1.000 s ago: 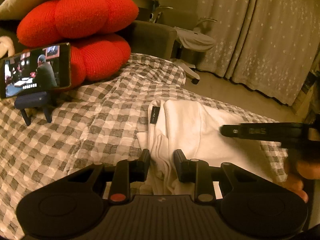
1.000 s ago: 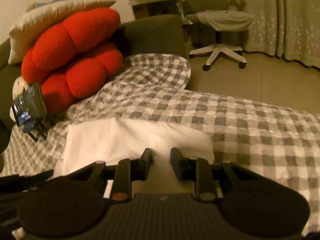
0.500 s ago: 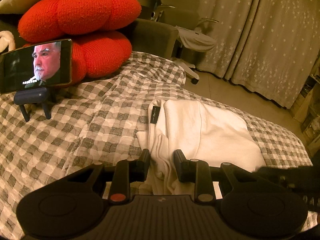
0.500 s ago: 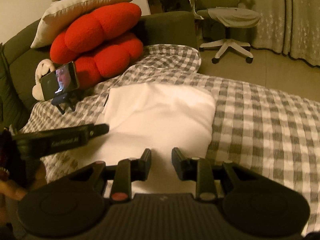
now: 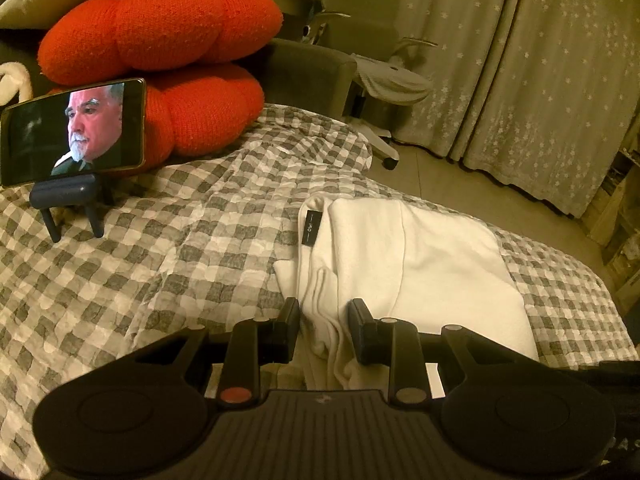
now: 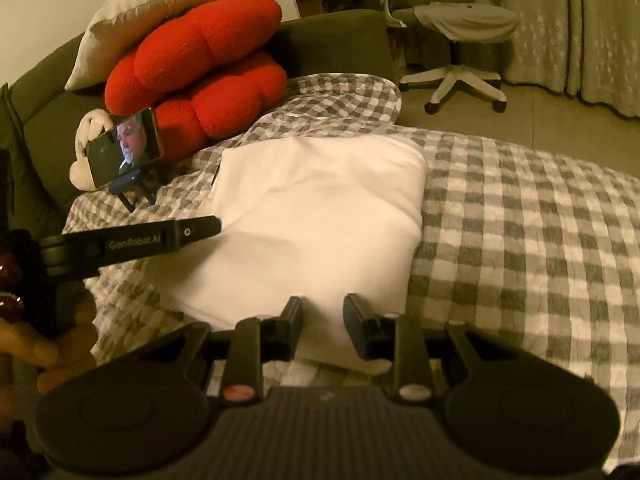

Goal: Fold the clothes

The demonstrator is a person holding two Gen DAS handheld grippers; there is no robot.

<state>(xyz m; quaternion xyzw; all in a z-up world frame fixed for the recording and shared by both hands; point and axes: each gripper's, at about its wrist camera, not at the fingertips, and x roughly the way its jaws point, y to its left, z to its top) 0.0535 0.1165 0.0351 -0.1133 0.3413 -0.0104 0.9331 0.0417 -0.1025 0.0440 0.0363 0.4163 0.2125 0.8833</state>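
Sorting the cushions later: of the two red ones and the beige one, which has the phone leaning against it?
The lower red cushion; the phone on its stand props against it, while the upper red cushion and beige pillow sit stacked above.

The right wrist view shows the words "GenRobot.AI" printed in pale letters along the side of the left gripper (image 6: 192,232), which reaches in from the left over the white garment (image 6: 320,216); in the left wrist view a small black label (image 5: 310,227) sewn at the far left edge of that garment bears pale characters that look like "160", turned sideways and too small to be sure of.
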